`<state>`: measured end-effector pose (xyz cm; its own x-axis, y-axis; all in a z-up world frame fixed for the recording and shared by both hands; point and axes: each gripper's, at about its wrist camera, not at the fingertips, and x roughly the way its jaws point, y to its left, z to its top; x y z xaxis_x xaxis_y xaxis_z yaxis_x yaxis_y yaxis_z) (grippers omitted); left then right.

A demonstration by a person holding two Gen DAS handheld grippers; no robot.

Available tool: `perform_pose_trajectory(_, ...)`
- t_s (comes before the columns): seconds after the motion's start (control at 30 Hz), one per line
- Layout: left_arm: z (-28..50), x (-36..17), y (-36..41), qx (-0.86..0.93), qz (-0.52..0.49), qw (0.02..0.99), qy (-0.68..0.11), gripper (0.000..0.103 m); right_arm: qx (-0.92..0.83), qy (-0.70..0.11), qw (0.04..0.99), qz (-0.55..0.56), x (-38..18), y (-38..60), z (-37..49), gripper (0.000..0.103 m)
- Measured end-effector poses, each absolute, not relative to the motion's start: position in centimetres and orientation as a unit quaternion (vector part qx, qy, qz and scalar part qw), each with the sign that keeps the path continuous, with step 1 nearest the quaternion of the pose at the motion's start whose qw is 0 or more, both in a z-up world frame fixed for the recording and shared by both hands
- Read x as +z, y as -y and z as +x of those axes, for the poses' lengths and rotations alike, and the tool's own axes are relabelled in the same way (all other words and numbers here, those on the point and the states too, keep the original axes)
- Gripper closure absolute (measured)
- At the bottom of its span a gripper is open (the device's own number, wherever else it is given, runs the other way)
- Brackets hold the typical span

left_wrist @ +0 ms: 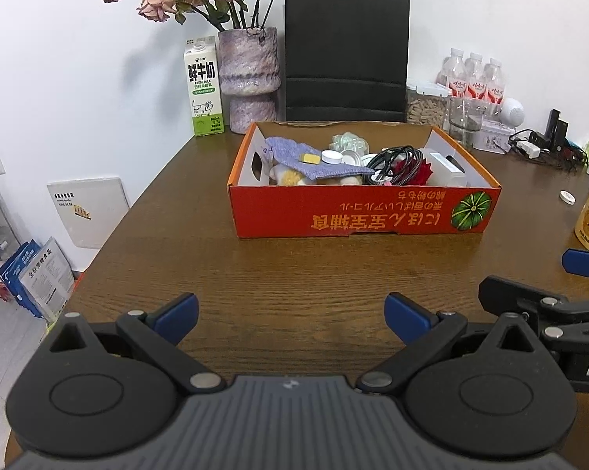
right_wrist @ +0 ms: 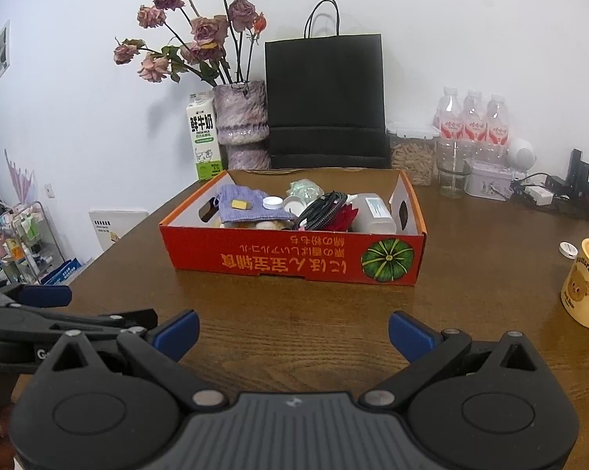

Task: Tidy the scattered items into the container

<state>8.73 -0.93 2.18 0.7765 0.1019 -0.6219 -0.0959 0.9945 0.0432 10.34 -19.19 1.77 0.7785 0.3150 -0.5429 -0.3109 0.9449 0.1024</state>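
- We see the left gripper [left_wrist: 290, 315] with its blue fingertips [left_wrist: 177, 315] spread wide and nothing between them, low over the bare wooden table [left_wrist: 294, 270].
- The right gripper [right_wrist: 292, 333] is spread the same way and holds nothing; its pads [right_wrist: 410, 335] hover above open wood.
- Each gripper shows at the edge of the other's view, so we take them to sit side by side, close together at the near edge of the table.
- Between both grippers and the orange box [left_wrist: 363, 211] lies a broad strip of bare wood.
- The box stands in the middle of the table, long axis running left to right, its long printed side facing us with the lettering upside down.
- Inside we make out a purple cloth [left_wrist: 310, 158] with a small yellow block [left_wrist: 309, 158] and a white cap [left_wrist: 331, 156] on it, a coiled black cable [left_wrist: 398, 164], something red [left_wrist: 418, 170] and a clear plastic case [left_wrist: 445, 168]; the front wall hides their lower parts and whatever lies beneath the cloth.
- To the right, well apart from the box, sit a small white lid [right_wrist: 568, 250] and a yellow mug [right_wrist: 586, 284], cut off by the frame edge in the left view.
- Behind the box, along the wall, stand a milk carton [left_wrist: 203, 86], a vase of dried roses [left_wrist: 249, 78], a black paper bag [left_wrist: 346, 55] and water bottles [left_wrist: 472, 78].
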Motion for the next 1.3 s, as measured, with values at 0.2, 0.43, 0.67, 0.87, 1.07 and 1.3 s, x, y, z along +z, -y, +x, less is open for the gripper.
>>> perform_pose_trajectory(0.2, 8.4, 2.3, 1.0, 0.050, 0.005, 0.943, -0.328, 0.000, 0.164, -0.286, 0.944, 0.005, 1.8, 19.4, 10.0, 0.000)
perform_pose_trajectory(0.43, 8.3, 2.2, 1.0, 0.051, 0.005, 0.944, -0.327, 0.000, 0.162, -0.284, 0.945, 0.002, 1.8, 19.4, 9.7, 0.000)
perform_pose_trajectory(0.67, 8.0, 2.4, 1.1, 0.051, 0.007, 0.944, -0.324, 0.000, 0.162, -0.281, 0.946, 0.002, 1.9, 19.5, 9.6, 0.000)
perform_pose_trajectory(0.87, 7.9, 2.5, 1.2, 0.051, 0.007, 0.945, -0.324, 0.000, 0.160, -0.279, 0.947, 0.000, 2.0, 19.6, 9.4, 0.000)
perform_pose_trajectory(1.07, 7.9, 2.6, 1.2, 0.051, 0.007, 0.945, -0.324, 0.000, 0.159, -0.278, 0.947, -0.001, 2.0, 19.6, 9.3, 0.000)
perform_pose_trajectory(1.3, 7.9, 2.6, 1.2, 0.050, 0.008, 0.945, -0.324, 0.000, 0.159, -0.279, 0.947, -0.001, 2.0, 19.6, 9.3, 0.000)
